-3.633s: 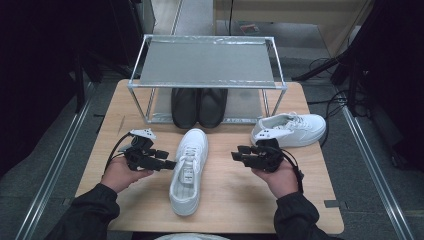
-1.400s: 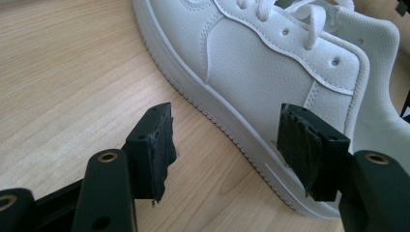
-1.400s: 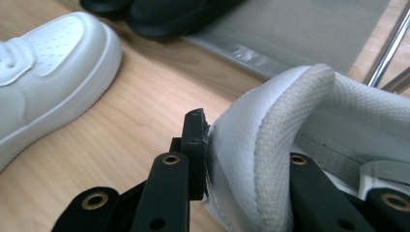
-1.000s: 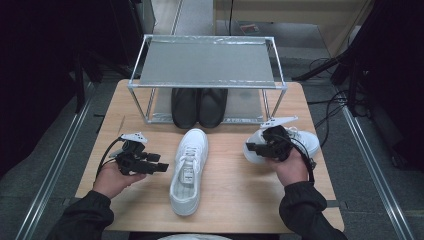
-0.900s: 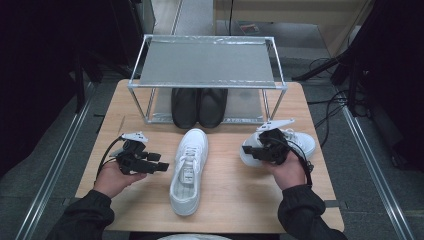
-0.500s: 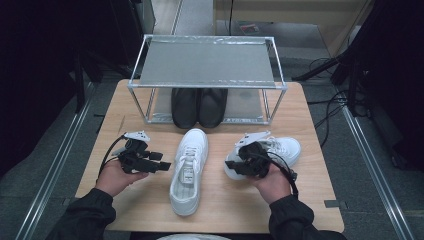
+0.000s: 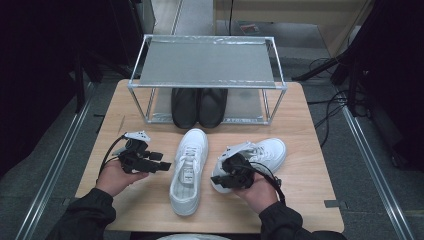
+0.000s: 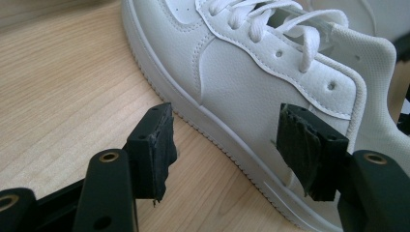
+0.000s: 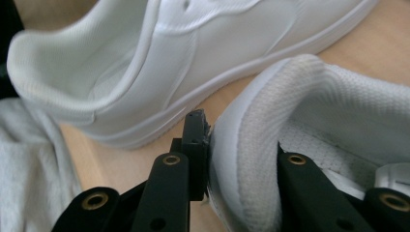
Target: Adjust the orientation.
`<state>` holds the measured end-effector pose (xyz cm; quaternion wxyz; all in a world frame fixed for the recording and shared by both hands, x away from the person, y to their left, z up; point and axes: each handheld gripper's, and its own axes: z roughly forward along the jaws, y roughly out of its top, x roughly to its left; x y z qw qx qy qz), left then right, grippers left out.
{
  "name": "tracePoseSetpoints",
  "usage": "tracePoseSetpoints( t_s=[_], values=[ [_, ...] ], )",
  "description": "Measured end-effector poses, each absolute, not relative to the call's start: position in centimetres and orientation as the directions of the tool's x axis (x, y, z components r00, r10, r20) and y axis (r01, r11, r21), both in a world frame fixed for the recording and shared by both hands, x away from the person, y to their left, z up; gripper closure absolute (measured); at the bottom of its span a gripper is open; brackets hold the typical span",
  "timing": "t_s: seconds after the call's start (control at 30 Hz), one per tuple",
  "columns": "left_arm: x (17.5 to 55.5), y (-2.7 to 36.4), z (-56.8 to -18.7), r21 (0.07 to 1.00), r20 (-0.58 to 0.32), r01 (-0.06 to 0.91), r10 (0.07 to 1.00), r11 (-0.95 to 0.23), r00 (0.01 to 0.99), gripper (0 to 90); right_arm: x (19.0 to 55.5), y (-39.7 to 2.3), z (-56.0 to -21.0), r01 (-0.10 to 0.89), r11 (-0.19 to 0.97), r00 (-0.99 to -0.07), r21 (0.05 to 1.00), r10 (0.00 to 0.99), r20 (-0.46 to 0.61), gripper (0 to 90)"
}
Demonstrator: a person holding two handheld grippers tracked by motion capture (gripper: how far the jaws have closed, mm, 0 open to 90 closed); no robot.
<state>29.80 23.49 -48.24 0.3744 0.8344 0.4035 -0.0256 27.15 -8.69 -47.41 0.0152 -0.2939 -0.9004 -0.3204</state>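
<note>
One white sneaker (image 7: pixel 189 167) lies lengthwise mid-table, toe toward the person. My left gripper (image 7: pixel 162 161) hovers at its left side, open; in the left gripper view the jaws (image 8: pixel 229 137) frame the shoe's side (image 8: pixel 232 72) without touching. A second white sneaker (image 7: pixel 265 150) lies just right of the first. My right gripper (image 7: pixel 227 172) is shut on its heel collar (image 9: pixel 270 125), one jaw outside and one inside the shoe. Those jaws have just been closing a little on the collar. The first sneaker (image 9: pixel 193 53) lies close beyond.
A metal shoe rack (image 7: pixel 207 62) stands at the back of the wooden table (image 7: pixel 310 180), with a pair of black shoes (image 7: pixel 199 106) under its shelf. Bare wood lies right of the held sneaker and left of my left hand.
My right gripper has brought the second sneaker from the table's right side leftward and nearer the person, up beside the middle sneaker. The left gripper has stayed in place.
</note>
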Motion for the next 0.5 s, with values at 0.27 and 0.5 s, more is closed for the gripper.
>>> tracePoseSetpoints(
  t_s=[0.27, 0.5],
  values=[
    [29.8, 23.4, -48.3, 0.604, -0.344, 0.692, 0.654, -0.396, 0.674, 38.6, 26.6, -8.4, -48.8, 0.535, 0.64, -0.836, 0.551, 0.495, 0.237, 74.4],
    [29.8, 23.4, -48.3, 0.608, -0.342, 0.689, 0.653, -0.395, 0.675, 38.3, 26.9, -9.4, -47.7, 0.525, 0.607, -0.836, 0.597, 0.501, 0.225, 61.2]
  ],
)
